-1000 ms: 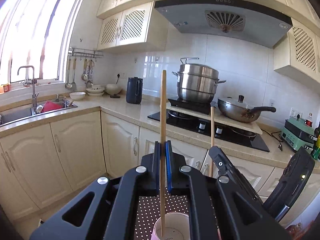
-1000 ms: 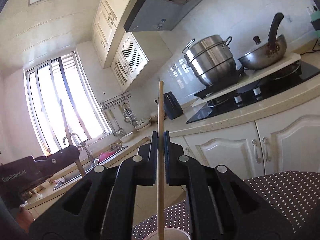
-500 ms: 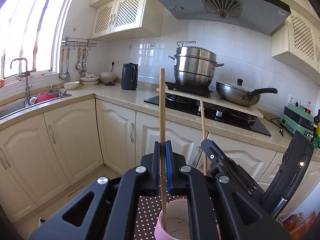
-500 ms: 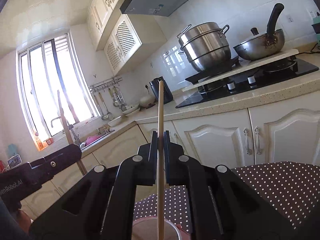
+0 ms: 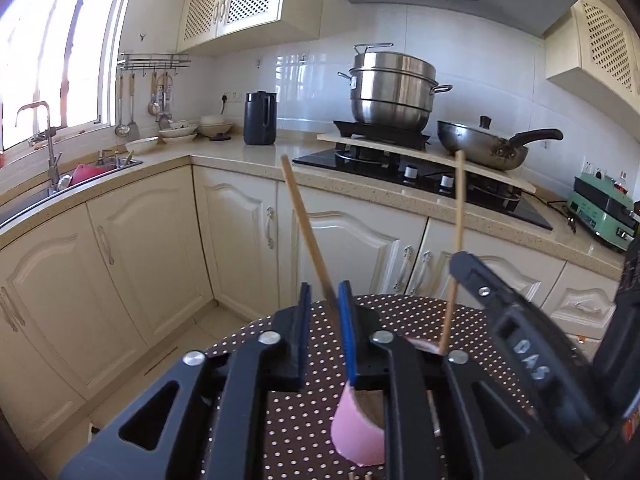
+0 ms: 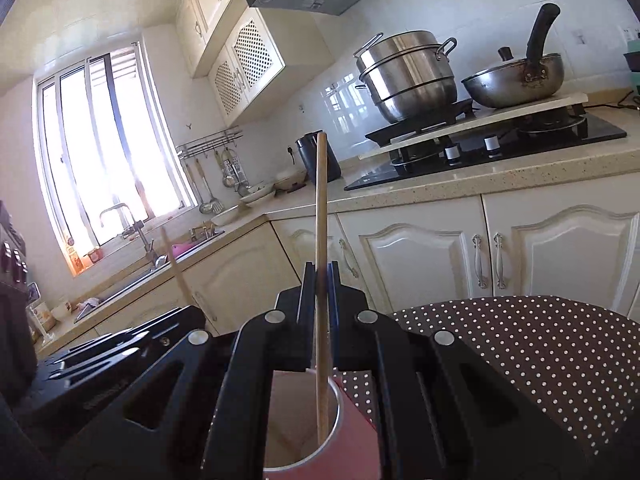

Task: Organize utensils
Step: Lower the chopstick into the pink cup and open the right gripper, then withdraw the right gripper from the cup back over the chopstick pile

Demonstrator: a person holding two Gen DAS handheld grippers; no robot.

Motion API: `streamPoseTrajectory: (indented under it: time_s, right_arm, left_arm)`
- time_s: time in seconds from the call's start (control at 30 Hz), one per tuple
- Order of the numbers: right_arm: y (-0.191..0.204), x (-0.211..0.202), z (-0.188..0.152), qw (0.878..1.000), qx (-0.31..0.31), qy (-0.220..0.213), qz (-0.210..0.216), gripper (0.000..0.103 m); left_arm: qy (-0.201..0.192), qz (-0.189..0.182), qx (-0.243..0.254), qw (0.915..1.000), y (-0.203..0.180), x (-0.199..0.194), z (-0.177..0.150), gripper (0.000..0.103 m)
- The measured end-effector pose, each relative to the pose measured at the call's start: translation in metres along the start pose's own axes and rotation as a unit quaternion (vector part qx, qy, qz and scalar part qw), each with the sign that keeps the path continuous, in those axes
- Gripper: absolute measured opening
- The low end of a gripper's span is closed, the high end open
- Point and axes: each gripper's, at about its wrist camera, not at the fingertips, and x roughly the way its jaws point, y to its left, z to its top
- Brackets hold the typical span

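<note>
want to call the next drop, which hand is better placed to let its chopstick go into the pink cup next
Right. The right gripper is shut on an upright chopstick whose tip is inside the pink cup. The left gripper is already opening.

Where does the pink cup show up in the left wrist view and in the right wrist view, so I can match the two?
Left wrist view: the pink cup sits low, right of centre, mostly hidden behind the left claw.
Right wrist view: it sits at the bottom centre, seen from above, with a chopstick standing in it.
Shared landmark: the steel steamer pot on the stove.
</note>
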Motion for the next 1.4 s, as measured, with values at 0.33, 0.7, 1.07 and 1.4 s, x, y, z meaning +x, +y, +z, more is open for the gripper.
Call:
streamPoseTrajectory:
  time_s: [0.33, 0.7, 1.07, 1.4]
  right_arm:
    - [-0.008, -0.016, -0.007, 0.999, 0.002, 0.023, -0.026, 0.019]
    - [-0.009, -0.042, 0.000, 0.999, -0.012, -0.002, -0.042, 0.066]
    - [-0.005, -0.072, 0.003, 0.997, -0.021, 0.022, -0.064, 0.069]
    - [-0.008, -0.105, -0.025, 0.996, -0.003, 0.056, -0.075, 0.081]
  left_arm:
    - [0.000, 0.008, 0.014, 0.9999, 0.004, -0.007, -0.015, 0.033]
    - [0.002, 0.014, 0.005, 0.9999, 0.006, -0.019, -0.017, 0.035]
    - [0.011, 0.000, -0.004, 0.9999, 0.001, -0.040, -0.023, 0.044]
    - [0.017, -0.014, 0.002, 0.9997, -0.001, -0.063, -0.057, 0.052]
